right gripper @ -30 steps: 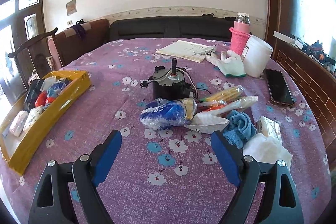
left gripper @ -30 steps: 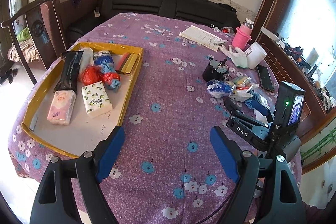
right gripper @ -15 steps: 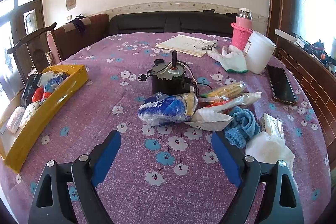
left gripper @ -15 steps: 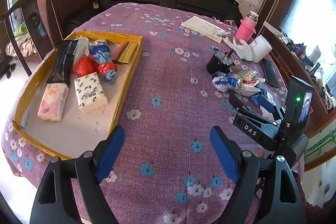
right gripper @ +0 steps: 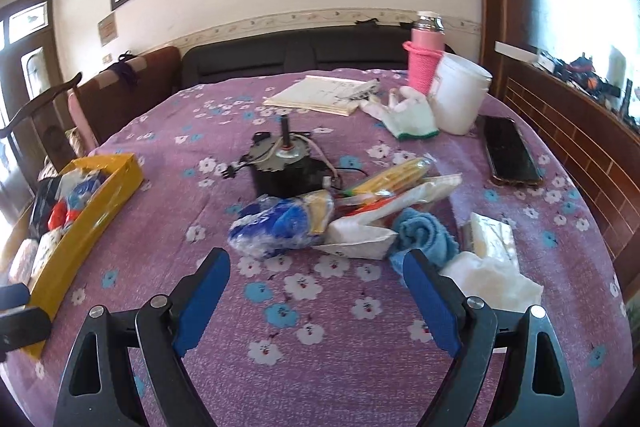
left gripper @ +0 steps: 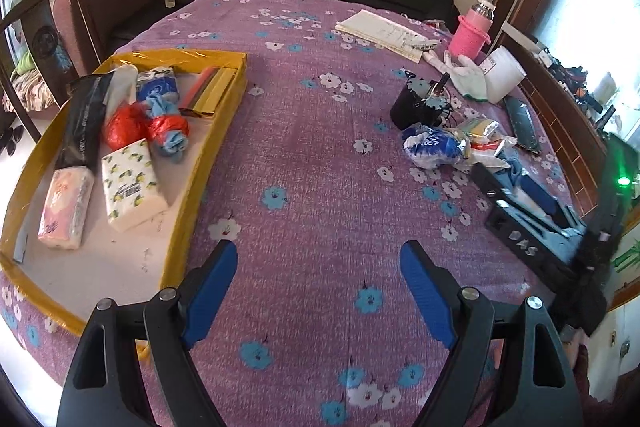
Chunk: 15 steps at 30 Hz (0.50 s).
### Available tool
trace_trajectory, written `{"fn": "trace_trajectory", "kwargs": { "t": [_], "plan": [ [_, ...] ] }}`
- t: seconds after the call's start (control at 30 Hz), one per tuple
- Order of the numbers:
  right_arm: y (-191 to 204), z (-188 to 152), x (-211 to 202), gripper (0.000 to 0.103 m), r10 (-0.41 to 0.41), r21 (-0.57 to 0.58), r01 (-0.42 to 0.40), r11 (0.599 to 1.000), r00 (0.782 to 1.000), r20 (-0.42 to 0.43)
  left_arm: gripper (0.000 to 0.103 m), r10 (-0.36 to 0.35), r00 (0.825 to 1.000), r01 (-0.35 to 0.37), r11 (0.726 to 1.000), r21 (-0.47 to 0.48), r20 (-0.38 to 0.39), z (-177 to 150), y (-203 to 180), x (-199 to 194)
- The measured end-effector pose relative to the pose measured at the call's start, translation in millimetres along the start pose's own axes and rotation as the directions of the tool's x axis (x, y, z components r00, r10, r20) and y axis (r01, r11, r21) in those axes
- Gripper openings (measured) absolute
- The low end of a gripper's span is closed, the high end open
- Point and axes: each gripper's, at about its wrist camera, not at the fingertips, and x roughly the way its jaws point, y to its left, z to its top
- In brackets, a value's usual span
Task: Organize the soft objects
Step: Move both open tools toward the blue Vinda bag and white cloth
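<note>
Hovering over the purple cloth [left gripper: 320,155], both tongs are standing wide and holding nothing.

Risks first, as I am judging them:
- The right tongs [right gripper: 316,291] are facing a tight heap at 12 o'clock: blue pack [right gripper: 280,223], white bag [right gripper: 356,241], blue towel [right gripper: 424,235], tissue [right gripper: 492,279]. They are touching or overlapping each other, so closing on one is probably dragging a neighbour along, or pinching only loose plastic film that is slipping out during the lift.
- The motor [right gripper: 284,171] is sitting just behind the blue pack w/ wires lying loose. It is hard, not soft; a reach going too deep is maybe snagging a wire.
- The phone [right gripper: 510,151] at 2 o'clock is near the heap; a wide sweep could be pushing it toward the table edge.
- The tray [left gripper: 208,163] is already crowded at its far end; dropping more there could be making things roll over the low wall. The near part is still bare.

Tongs now:
- Left tongs [left gripper: 318,279]: jaws far apart, only bare cloth between the pads, tray wall at abt 10 o'clock, just beside the left finger [left gripper: 212,287].
- Right tongs: also far apart, empty. The right finger [right gripper: 430,303] is appearing very near the towel and tissue, but contact I cannot tell.

Soft things: some are lying in the tray, the rest are waiting in the heap.
</note>
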Motion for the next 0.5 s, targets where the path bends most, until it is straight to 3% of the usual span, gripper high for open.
{"fn": "trace_trajectory", "kwargs": {
  "t": [0.13, 0.3, 0.5],
  "plan": [
    [-25, 4, -20, 0.092, -0.05, 0.109, 0.042, 0.993, 0.996, 0.073, 0.083, -0.014, 1.0, 0.014, 1.0, 0.018, -0.009, 13, -17, 24],
    [-54, 4, -28, 0.094, -0.087, 0.245, 0.064, 0.967, 0.993, 0.085, 0.082, -0.001, 1.0, 0.001, 0.999, 0.046, -0.007, 26, -40, 57],
    [-58, 2, -25, 0.094, -0.095, 0.256, 0.071, 0.964, 0.992, 0.082, 0.082, 0.022, 0.999, -0.021, 1.0, 0.022, -0.039, 25, -48, 94]
  ]
}}
